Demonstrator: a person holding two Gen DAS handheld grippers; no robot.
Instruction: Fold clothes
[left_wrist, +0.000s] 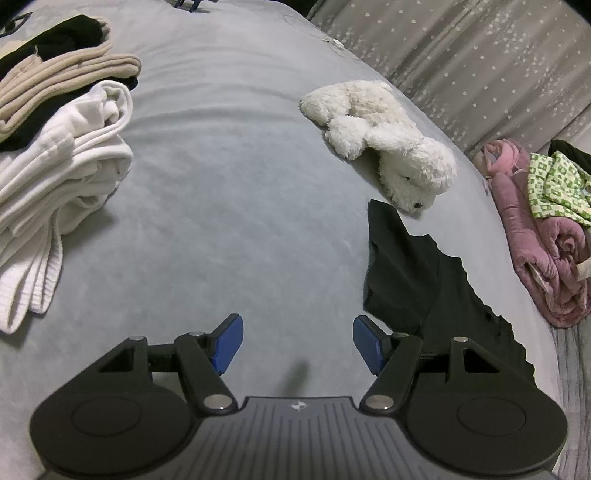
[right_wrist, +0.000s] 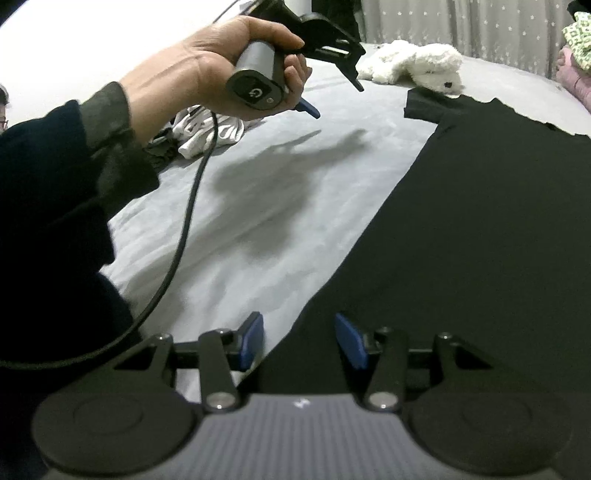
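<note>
Ahead of my left tool (left_wrist: 298, 345), its blue pads spread wide with nothing between them, I had a broad bare stretch of grey bed (left_wrist: 229, 192) to move through. A pile of folded clothes (left_wrist: 55, 147) walled off the left side. On the right lay the black shirt (left_wrist: 424, 280), and just past its sleeve the white plush toy (left_wrist: 388, 144). Pink bedding (left_wrist: 535, 240) crowded the far right edge. My right tool (right_wrist: 299, 341) hung open over the shirt's side edge; to its left, my left hand (right_wrist: 221, 70) and its trailing cable (right_wrist: 184, 229) crossed the free bed.
</note>
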